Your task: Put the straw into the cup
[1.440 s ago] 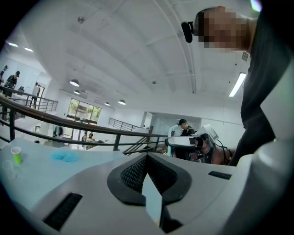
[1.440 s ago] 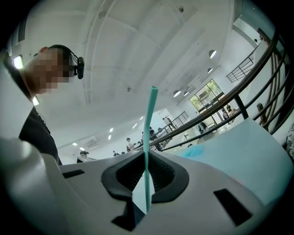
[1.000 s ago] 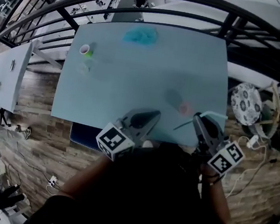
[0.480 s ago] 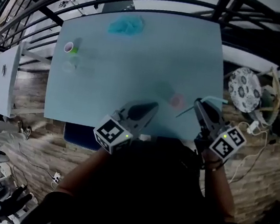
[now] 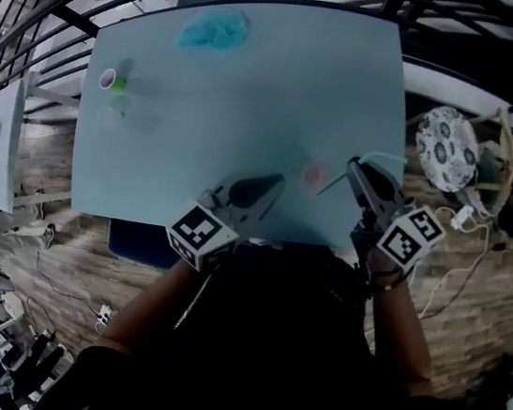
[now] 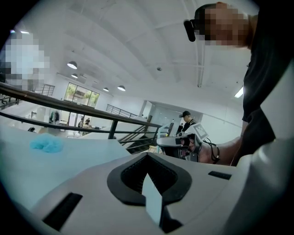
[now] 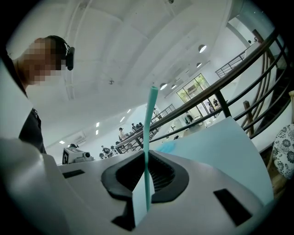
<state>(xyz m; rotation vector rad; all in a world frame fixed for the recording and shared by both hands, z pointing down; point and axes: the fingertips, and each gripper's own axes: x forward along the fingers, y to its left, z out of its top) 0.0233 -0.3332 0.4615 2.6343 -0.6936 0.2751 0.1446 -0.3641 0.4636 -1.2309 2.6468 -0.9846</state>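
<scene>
As both hands have been carried forward and lower over the last second, the left gripper (image 5: pixel 274 181) now stands nearer the cup than before. The right gripper (image 5: pixel 356 169) still flanks the cup from the other side. Both lie over the near edge of the worktop (image 5: pixel 254 85). The left fingers are pressed together with nothing between them. The right fingers are clamped on the teal straw (image 7: pixel 149 124), which is seen upright between them in the right gripper view, a long part standing free beyond the tips; that grip has not been altered.

In the head view, one end of the straw is found just beside the cup (image 5: pixel 315 173), at about 5 o'clock of it. The cup itself lies at about 9 o'clock of the right fingers and 2 o'clock of the left. The straw is not yet in the cup.

The approach is judged nearly finished: that end must next be raised over the rim and lowered inside. Since the clear cup looks light, it could be tipped by a knock; the empty left gripper is well placed to steady it.

Farther off, a small container (image 5: pixel 109 80) at 10 o'clock and a blue cloth (image 5: pixel 213 29) at 11 o'clock are left untouched.
</scene>
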